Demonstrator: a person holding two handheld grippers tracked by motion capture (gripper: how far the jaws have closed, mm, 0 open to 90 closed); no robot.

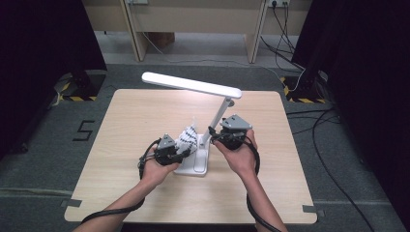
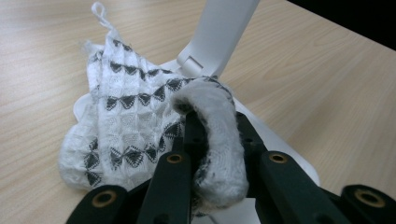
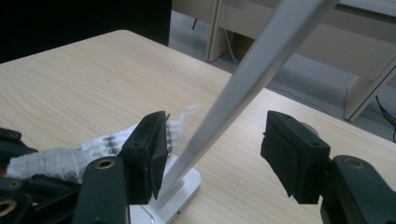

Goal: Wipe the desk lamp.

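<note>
Item 1, nearest: left gripper (image 1: pixel 180 153), in person's left hand (image 1: pixel 155 168), low over table (image 1: pixel 145 203) front-centre. Jaws clenched on a fold of cloth (image 2: pixel 140 126); in left gripper view a rolled edge of fabric is pinched btwn the two black jaws, rest of cloth spills fwd and to the left.

Item 2: cloth, white w/ dark bow-tie pattern rows, loop tag at far corner. Bunched, partly lying on lamp base (image 1: pixel 194 165), partly on bare tabletop. Sits directly ahead of left gripper, touching its jaws; just left of lamp stem foot.

Item 3: lamp base, white flat slab, table centre-front. Btwn the two grippers. No containers on table; base is the sole bearing surface, carrying part of the cloth.

Item 4: right gripper (image 1: pixel 217 137), in right hand (image 1: pixel 239 157), right of base, raised a bit higher than left one. Jaws released, wide apart. In right gripper view the lamp stem (image 3: pixel 243 88) runs diagonally btwn them, near the left jaw; contact there cannot be told, clear of the right jaw. Cloth lies beyond its left jaw, apart from it.

Item 5: lamp stem, white, leans up and right from base.

Item 6, farthest: lamp head (image 1: pixel 191 84), long white bar, roughly level above table rear-centre.
</note>
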